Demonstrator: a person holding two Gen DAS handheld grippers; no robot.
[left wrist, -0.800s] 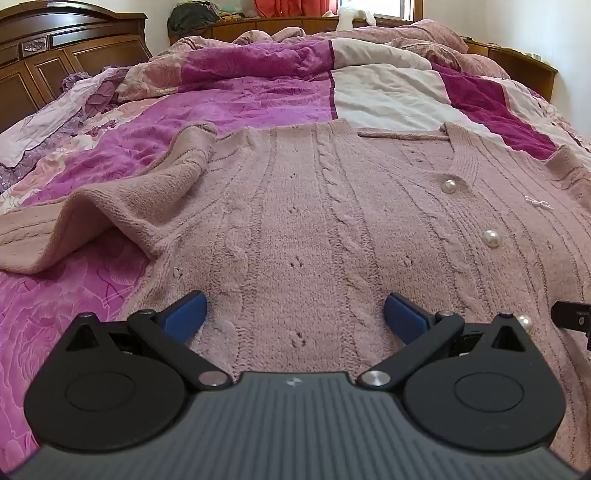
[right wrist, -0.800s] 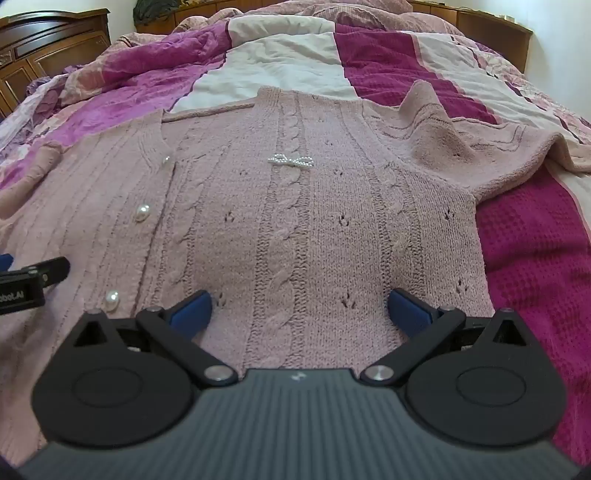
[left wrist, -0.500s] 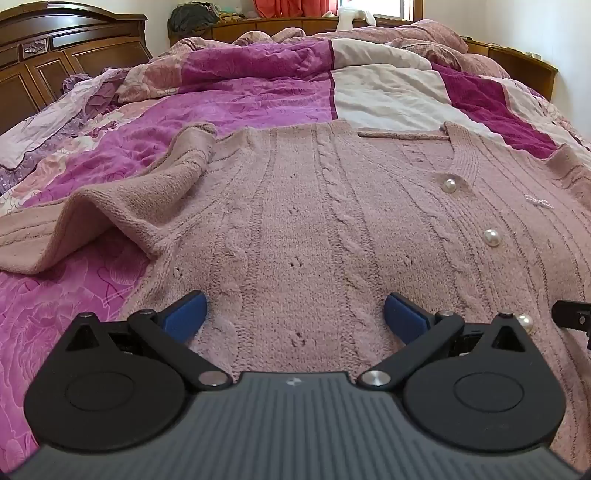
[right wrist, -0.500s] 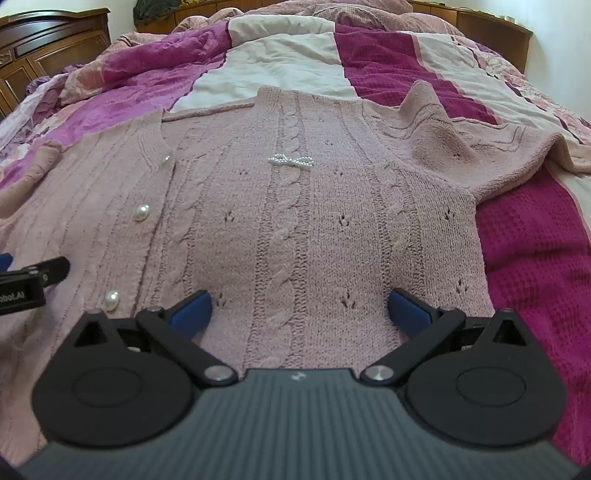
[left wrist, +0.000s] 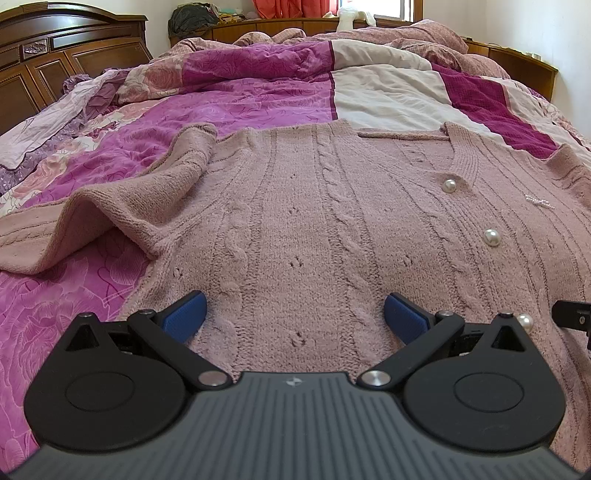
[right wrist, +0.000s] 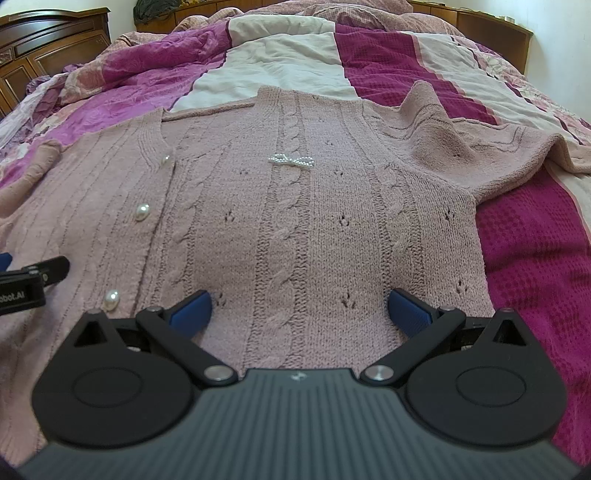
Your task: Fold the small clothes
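A dusty pink cable-knit cardigan (left wrist: 314, 206) with pearl buttons (left wrist: 492, 237) lies front up and spread flat on the bed; it also shows in the right wrist view (right wrist: 295, 221), with a pearl bow (right wrist: 291, 160) on its chest. Its left sleeve (left wrist: 110, 206) lies crumpled out to the left, its right sleeve (right wrist: 480, 147) bunched out to the right. My left gripper (left wrist: 294, 317) is open and empty over the hem's left half. My right gripper (right wrist: 299, 308) is open and empty over the hem's right half. Part of the left gripper shows at the right wrist view's left edge (right wrist: 33, 275).
The cardigan lies on a rumpled patchwork quilt (left wrist: 240, 107) in purple, magenta and cream. A dark wooden headboard (left wrist: 55, 55) stands at the far left. A low wooden cabinet (left wrist: 295, 26) with clutter runs along the back wall. The magenta quilt (right wrist: 535, 277) lies right of the cardigan.
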